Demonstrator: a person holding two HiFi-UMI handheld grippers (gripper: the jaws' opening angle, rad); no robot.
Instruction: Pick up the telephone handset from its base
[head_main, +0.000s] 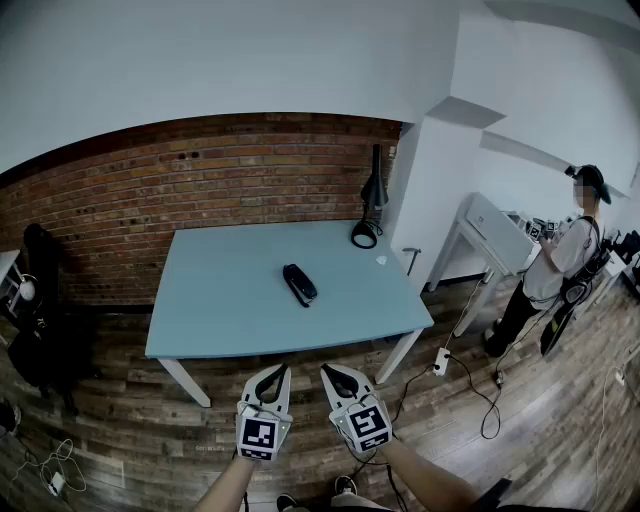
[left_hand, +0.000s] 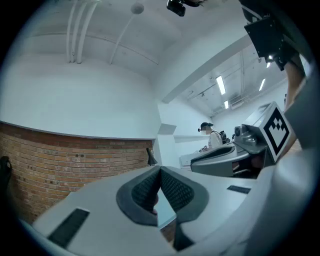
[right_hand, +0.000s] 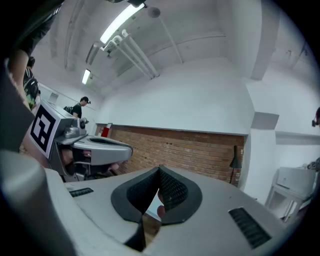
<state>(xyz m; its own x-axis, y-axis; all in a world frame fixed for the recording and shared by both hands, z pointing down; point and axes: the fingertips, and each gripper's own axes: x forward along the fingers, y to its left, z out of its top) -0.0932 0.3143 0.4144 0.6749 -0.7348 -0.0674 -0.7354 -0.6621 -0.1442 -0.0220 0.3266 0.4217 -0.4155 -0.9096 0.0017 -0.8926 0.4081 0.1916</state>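
Observation:
A black telephone handset (head_main: 299, 284) lies on its base near the middle of the pale blue table (head_main: 220, 300). Both grippers hang side by side in front of the table's near edge, well short of the phone. My left gripper (head_main: 275, 373) is shut with nothing between its pads, and my right gripper (head_main: 335, 375) is shut and empty too. In the left gripper view the left gripper (left_hand: 160, 172) shows its jaws meeting at the tips, with the table only a sliver behind them. The right gripper (right_hand: 159, 172) looks the same in the right gripper view.
A black desk lamp (head_main: 371, 205) stands at the table's far right corner against a red brick wall (head_main: 130, 200). A person (head_main: 555, 265) stands at a white desk (head_main: 495, 232) to the right. Cables and a power strip (head_main: 441, 361) lie on the wooden floor. A dark chair (head_main: 40, 340) sits at the left.

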